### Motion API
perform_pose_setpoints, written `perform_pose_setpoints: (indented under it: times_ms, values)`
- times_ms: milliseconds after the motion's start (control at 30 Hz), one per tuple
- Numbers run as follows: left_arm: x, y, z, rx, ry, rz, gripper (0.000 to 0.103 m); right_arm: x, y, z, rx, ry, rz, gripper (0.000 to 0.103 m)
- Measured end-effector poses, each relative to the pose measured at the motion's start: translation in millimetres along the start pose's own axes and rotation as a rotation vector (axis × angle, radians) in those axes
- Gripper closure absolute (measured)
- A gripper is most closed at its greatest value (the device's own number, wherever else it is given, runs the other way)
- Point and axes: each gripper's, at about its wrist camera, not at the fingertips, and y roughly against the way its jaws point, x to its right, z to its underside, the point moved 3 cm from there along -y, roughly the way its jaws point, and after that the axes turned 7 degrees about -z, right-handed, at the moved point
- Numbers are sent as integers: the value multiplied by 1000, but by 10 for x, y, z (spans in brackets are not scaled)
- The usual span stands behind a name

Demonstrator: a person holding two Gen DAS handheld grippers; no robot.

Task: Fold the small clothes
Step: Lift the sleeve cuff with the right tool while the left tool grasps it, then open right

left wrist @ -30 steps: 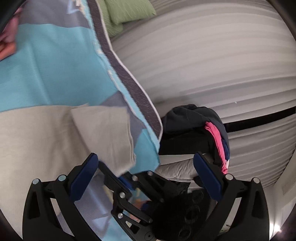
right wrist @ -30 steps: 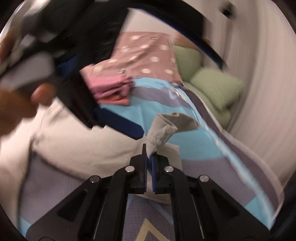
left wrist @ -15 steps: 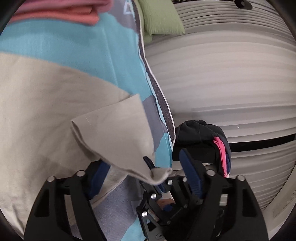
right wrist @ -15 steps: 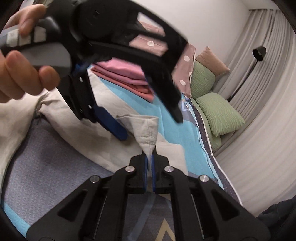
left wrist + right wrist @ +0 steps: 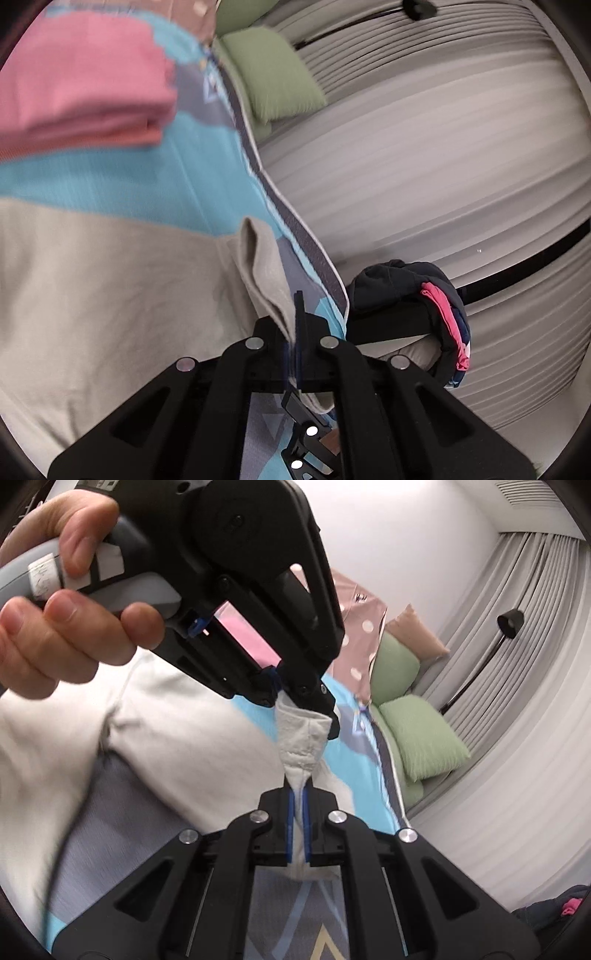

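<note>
Since the earlier frame your left claw [image 5: 295, 332] has gone from wide open to clamped on the garment [image 5: 110, 295]; the fold edge it was straddling is now pinched between its pads. Your right claw [image 5: 299, 827] is unchanged, jaws tight on a corner of the same beige cloth. In the right view both claws hold one bunched corner, left claw just above the right, your hand [image 5: 62, 620] on the left handle. The rest of the garment lies spread on the bed [image 5: 129, 177]. Folded pink stack [image 5: 81, 85] sits further up the bed. Dark clothes pile [image 5: 406, 291] hangs beside the bed edge, apart.
</note>
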Motion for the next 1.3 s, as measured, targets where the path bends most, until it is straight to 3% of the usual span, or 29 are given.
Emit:
perform_pose_setpoints:
  times_ms: [300,500,700,900,1300]
  values:
    - [157,1147,-55,185,-100,-37,102,-271,359,-832,176,6,-39,99]
    - [48,2121,80,327,-136,-100,102,-798,693,-1461,277,72,-96,98]
    - [-282,2969,323,444,-95,-159,102,-1449,924,-1982,345,142,-186,98]
    - [-671,3595,695,521,-44,-206,102,-2135,1071,-2186,375,246,-265,95]
    - [-1564,4216,1349,582,104,-198,101,-3072,1053,-2217,330,354,-379,95]
